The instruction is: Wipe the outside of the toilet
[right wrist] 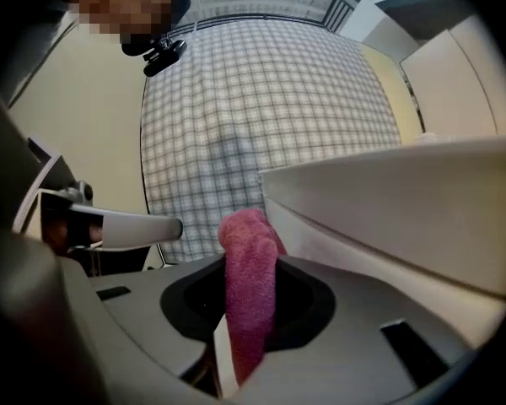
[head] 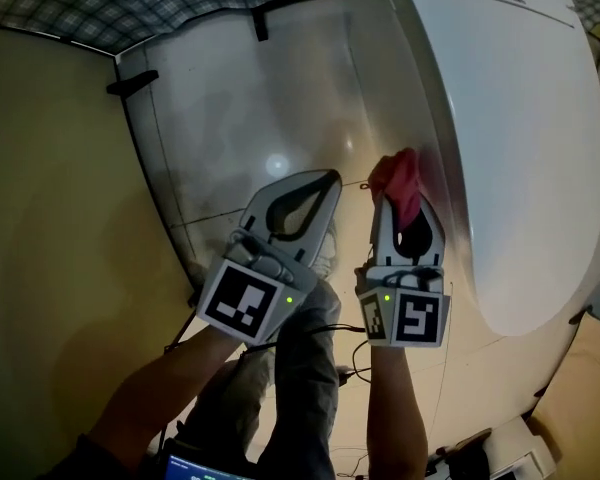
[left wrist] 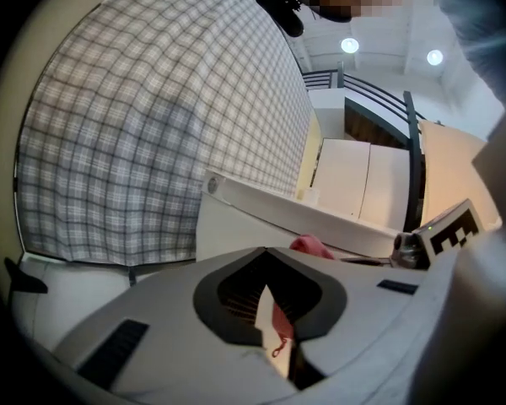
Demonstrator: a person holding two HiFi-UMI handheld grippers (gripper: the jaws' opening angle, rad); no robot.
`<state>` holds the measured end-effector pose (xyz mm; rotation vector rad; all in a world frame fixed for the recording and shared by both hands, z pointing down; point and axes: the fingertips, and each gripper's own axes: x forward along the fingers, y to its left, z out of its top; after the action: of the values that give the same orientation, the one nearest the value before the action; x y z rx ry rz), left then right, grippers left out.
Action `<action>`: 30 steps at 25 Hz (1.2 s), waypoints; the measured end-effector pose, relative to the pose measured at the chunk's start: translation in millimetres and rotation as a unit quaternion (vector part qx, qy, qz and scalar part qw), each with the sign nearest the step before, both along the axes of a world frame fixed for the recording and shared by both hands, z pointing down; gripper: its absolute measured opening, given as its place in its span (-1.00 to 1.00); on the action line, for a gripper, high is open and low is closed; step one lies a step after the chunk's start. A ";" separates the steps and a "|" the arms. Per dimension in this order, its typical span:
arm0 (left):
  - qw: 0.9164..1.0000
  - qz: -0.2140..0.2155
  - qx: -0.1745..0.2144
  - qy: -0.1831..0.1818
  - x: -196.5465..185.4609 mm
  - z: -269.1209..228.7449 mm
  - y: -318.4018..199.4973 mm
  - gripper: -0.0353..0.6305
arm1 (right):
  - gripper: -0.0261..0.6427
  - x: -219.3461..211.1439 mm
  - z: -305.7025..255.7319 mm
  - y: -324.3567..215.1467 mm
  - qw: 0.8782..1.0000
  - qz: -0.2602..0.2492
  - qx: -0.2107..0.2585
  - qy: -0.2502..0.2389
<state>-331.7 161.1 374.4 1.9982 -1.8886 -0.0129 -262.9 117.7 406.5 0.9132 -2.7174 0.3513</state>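
While looking steeply down from the head view, sees one white toilet [head: 520, 148] bulging across the right side, its smooth outer wall curving down towards a glossy pale tiled floor [head: 250, 118]. Counts two tongs, one per hand, side by side near the middle, each carrying one cube [head: 242, 303] with black-and-white square markers.

Finds right tongs [head: 405, 206] clamped shut on one pink-red terry cloth [head: 398, 178], bunched end poking out past the tips, close against the toilet's side; cannot tell for certain whether touching. Confirms the grip from the right gripper view: jaws closed tight on the cloth [right wrist: 251, 251], one strip of it standing upright between them, toilet [right wrist: 388, 218] rising just to the right.

Finds left tongs [head: 328, 180] closed as well, tips together, gripping nothing, held over the floor just left of the right tongs and apart from the toilet. Shows the same from the left gripper view: left tongs [left wrist: 268, 253] shut and empty, only a thin slit lower down, with cloth [left wrist: 310, 245] and toilet [left wrist: 261, 213] beyond.

Behind, one grey-and-white plaid curtain [left wrist: 152, 125], and one beige wall [head: 50, 218] at the left. Below the tongs, two forearms [head: 395, 408] and grey trouser legs [head: 300, 378], with thin dark cables [head: 352, 363] on the floor.
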 end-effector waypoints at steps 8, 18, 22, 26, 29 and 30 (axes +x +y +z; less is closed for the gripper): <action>0.997 -0.066 -0.025 -0.030 -102.0 45.7 -79.1 -0.86 | -0.67 -162.0 51.9 -97.1 0.997 -0.074 -0.038 -0.006; 0.995 -0.092 -0.040 -0.023 -144.5 83.9 -103.7 -0.86 | -0.67 -202.2 104.9 -150.5 0.999 0.001 -0.033 0.003; 0.997 -0.067 -0.035 -0.023 -122.1 86.0 -92.5 -0.86 | -0.67 -168.2 97.3 -127.9 0.999 0.030 -0.045 -0.007; 0.999 -0.021 -0.030 -0.026 -75.8 80.1 -69.6 -0.86 | -0.67 -91.6 94.4 -86.8 0.994 0.092 -0.064 -0.007; 0.999 0.015 -0.014 -0.025 -39.1 66.6 -50.9 -0.86 | -0.67 -25.6 88.1 -58.6 0.989 0.144 -0.045 0.005; 0.999 0.023 -0.009 -0.025 -28.4 63.4 -42.4 -0.86 | -0.67 -7.7 86.1 -46.7 0.987 0.154 -0.042 0.009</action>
<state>-360.1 118.7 437.7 2.0481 -1.8653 0.0672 -270.5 71.1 492.6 1.3061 -2.5221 0.5088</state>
